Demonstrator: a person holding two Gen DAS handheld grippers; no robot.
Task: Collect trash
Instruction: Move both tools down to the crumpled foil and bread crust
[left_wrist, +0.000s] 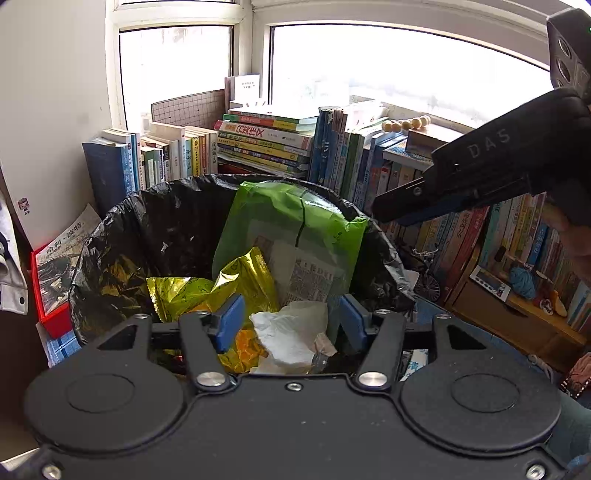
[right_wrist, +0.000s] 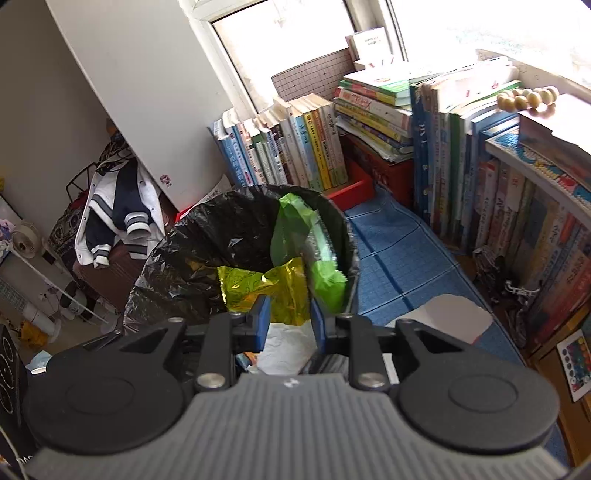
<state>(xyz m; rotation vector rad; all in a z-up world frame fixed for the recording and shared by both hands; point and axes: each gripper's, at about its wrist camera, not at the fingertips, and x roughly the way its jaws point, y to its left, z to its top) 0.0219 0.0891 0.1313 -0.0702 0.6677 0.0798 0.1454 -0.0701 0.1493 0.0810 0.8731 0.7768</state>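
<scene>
We see both the left gripper (left_wrist: 291, 321) and right gripper (right_wrist: 290, 319) released, jaws parted over the black-lined trash bin (right_wrist: 184, 236). Inside, the green packet (left_wrist: 295, 221) stands on end, long axis toward 12 o'clock, gold wrapper (left_wrist: 236, 284) at its 7 o'clock and white tissue (left_wrist: 288, 332) below

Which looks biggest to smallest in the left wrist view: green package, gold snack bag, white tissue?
1. green package, clearly the largest.
2. gold snack bag and white tissue look about alike; the tissue lies nearer the camera and the bag is partly hidden, so I would not rank them.
</scene>
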